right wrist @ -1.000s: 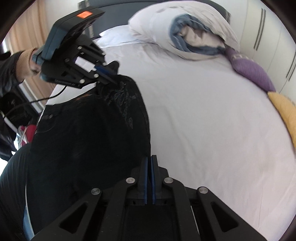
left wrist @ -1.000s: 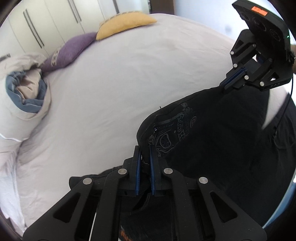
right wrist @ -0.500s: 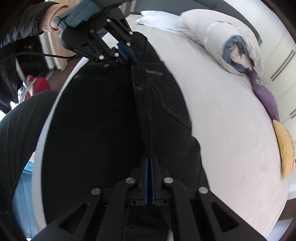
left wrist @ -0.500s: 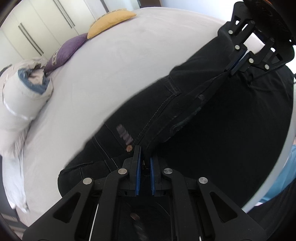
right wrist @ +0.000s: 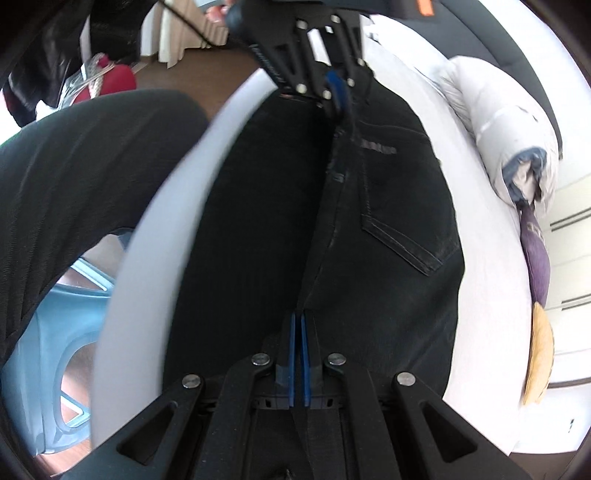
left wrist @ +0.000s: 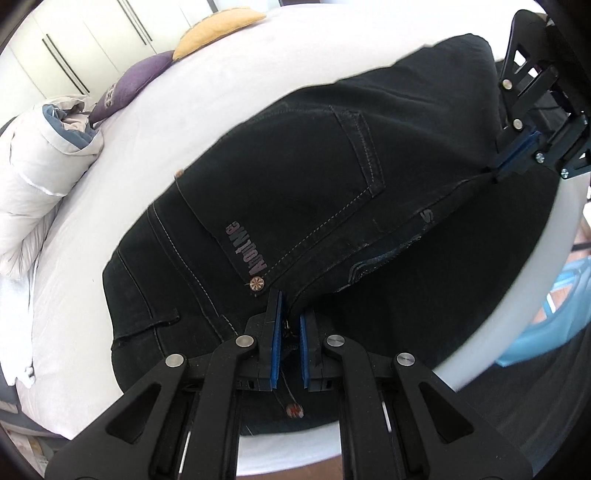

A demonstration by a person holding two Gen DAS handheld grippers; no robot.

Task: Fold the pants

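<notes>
Black jeans [left wrist: 314, 177] lie spread on the white bed [left wrist: 177, 122], back pocket up, near its front edge. My left gripper [left wrist: 290, 310] is shut on one end of the waistband, beside a rivet and the printed label. At the far right my right gripper [left wrist: 498, 171] is shut on the other end. In the right wrist view the waistband runs taut from my right gripper [right wrist: 299, 317] up to my left gripper [right wrist: 341, 110], with the jeans [right wrist: 399, 229] flat on the bed [right wrist: 491, 280] to the right of it.
A rolled white duvet [left wrist: 40, 155] lies at the head of the bed, with a purple cushion [left wrist: 133, 85] and a yellow cushion [left wrist: 218, 33] along the far side. Beside the near edge are a person's dark-clad leg [right wrist: 92, 166] and a light blue plastic stool [right wrist: 55, 332].
Both grippers have come down toward the bed's near edge with the waistband. The jeans, hanging bunched before, now lie spread on the sheet with the back pocket showing.
</notes>
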